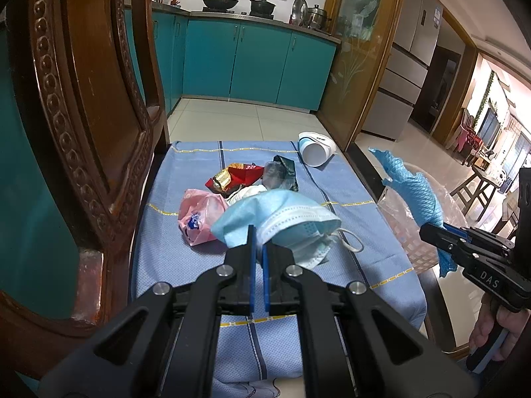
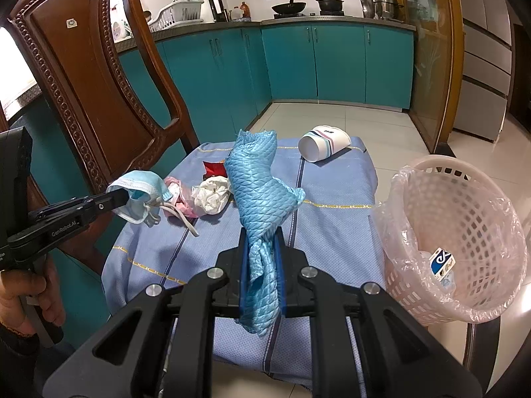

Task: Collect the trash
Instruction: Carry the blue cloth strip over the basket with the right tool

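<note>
My left gripper (image 1: 259, 237) is shut on a light blue face mask (image 1: 282, 219) and holds it above the blue cloth (image 1: 186, 165); the left gripper (image 2: 121, 195) and the mask (image 2: 139, 187) also show in the right wrist view. My right gripper (image 2: 260, 238) is shut on a crumpled blue textured wipe (image 2: 255, 182), also seen in the left wrist view (image 1: 411, 192). On the cloth lie a pink plastic bag (image 1: 195, 215), a red snack wrapper (image 1: 235, 175), a dark wrapper (image 1: 282, 169), a white tissue (image 2: 212, 194) and a tipped paper cup (image 1: 315, 152).
A pink lined waste basket (image 2: 464, 179) stands right of the cloth-covered surface, with some trash inside. A carved wooden chair back (image 1: 83, 99) rises at the left. Teal kitchen cabinets (image 2: 332, 59) and tiled floor lie beyond.
</note>
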Demonstrator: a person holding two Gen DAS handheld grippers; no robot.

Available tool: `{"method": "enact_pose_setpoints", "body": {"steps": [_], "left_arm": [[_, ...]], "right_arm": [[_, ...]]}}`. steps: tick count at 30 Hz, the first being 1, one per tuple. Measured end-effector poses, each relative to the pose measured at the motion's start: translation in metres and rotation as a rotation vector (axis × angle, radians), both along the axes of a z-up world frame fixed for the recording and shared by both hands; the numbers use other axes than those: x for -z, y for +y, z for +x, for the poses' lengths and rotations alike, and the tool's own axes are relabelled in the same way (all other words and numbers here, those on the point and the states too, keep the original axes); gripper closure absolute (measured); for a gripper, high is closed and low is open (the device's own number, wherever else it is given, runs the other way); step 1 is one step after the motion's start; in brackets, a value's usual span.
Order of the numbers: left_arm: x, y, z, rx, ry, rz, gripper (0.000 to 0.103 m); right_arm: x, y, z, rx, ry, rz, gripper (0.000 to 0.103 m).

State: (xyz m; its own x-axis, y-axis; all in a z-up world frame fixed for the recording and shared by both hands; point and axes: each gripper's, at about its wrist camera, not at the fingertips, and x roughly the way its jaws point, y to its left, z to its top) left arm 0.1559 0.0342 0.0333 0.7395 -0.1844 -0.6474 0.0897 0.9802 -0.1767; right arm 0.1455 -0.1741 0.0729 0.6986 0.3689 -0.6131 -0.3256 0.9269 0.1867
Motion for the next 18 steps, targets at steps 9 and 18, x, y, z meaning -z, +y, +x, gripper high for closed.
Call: {"method": "enact_pose_setpoints", "body": {"steps": [9, 18], "left_arm": [[0.002, 0.001, 0.000, -0.001, 0.001, -0.002, 0.099], [0.002, -0.002, 0.000, 0.008, 0.003, 0.000, 0.099]], "right_arm": [[-0.009, -0.025, 0.004, 0.057, -0.030, 0.027, 0.089], [-0.007, -0.133, 0.036, 0.307, -0.026, 0.086, 0.074]]}}
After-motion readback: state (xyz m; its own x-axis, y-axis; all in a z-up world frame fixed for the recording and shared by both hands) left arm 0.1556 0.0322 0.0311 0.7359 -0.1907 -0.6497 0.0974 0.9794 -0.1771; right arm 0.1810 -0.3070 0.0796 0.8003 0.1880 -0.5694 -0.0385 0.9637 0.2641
